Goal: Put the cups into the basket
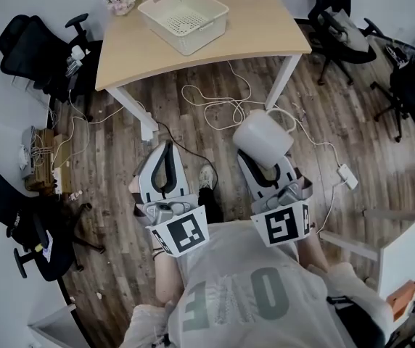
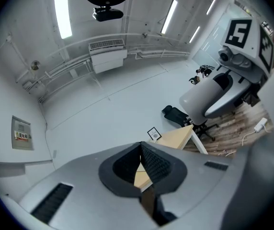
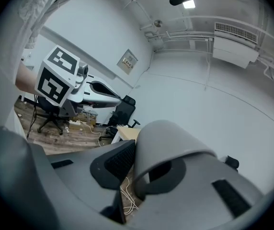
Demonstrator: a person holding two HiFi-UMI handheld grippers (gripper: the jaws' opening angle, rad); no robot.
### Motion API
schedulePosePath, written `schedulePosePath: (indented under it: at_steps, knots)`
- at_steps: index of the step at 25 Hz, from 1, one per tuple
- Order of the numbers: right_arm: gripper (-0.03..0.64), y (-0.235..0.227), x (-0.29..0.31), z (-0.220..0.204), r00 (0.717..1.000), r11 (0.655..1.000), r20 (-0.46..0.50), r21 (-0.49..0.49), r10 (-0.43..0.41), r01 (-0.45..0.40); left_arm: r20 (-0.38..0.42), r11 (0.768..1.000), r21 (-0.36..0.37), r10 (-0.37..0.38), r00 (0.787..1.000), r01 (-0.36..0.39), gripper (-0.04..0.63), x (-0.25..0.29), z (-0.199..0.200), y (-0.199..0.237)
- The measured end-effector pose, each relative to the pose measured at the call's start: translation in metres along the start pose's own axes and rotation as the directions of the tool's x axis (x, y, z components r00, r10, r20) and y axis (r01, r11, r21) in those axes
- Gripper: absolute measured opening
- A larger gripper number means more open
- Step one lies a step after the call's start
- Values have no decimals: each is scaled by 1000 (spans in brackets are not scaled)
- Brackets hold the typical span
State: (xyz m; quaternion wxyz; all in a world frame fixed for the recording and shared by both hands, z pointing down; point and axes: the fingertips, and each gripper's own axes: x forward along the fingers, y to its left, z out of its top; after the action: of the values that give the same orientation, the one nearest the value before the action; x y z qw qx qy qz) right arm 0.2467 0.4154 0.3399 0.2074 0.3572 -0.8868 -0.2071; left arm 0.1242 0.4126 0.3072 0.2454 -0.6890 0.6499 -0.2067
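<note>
Right tongs [image 1: 260, 162] clamped on cup [image 1: 263, 139] wall. Basket [image 1: 207, 33] well apart, up-left toward top centre of frame, on surface [image 1: 265, 31]. Left tongs [image 1: 166, 149] together, empty, slightly nearer.

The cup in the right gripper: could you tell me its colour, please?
The cup is plain white, clearest in the head view.

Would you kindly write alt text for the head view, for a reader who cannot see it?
Seen from above, a person holds two grippers over a wooden floor: the right gripper clamps a white cup, the left gripper is shut and empty. Ahead, a white basket sits on a light wooden table.
</note>
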Motion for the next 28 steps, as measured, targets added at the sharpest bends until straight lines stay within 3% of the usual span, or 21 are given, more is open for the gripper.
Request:
schedulePosePath:
  at_steps: [6,11,15,20,28]
  knots:
    - [51,-31,79,3,996,999,-74,-26,-39,38,90,995,-77,-61,994,68,10,82,-16,25]
    - [51,-49,140,17,991,994,-109,-83,-76,67,135,990,-99,-91,987,105,10,134,-32,56]
    - [51,-50,190,34,993,998,-108,-52,-51,46,158,985,-135,-88,983,110,11,159,-52,94]
    - [51,-49,240,47,989,992,-132,-120,-65,49,144,984,-155,-60,988,82,11,187,-84,133]
    - [51,-62,263,31,975,991,-210,-126,-78,52,139,977,-184,-86,987,111,9,211,-109,141]
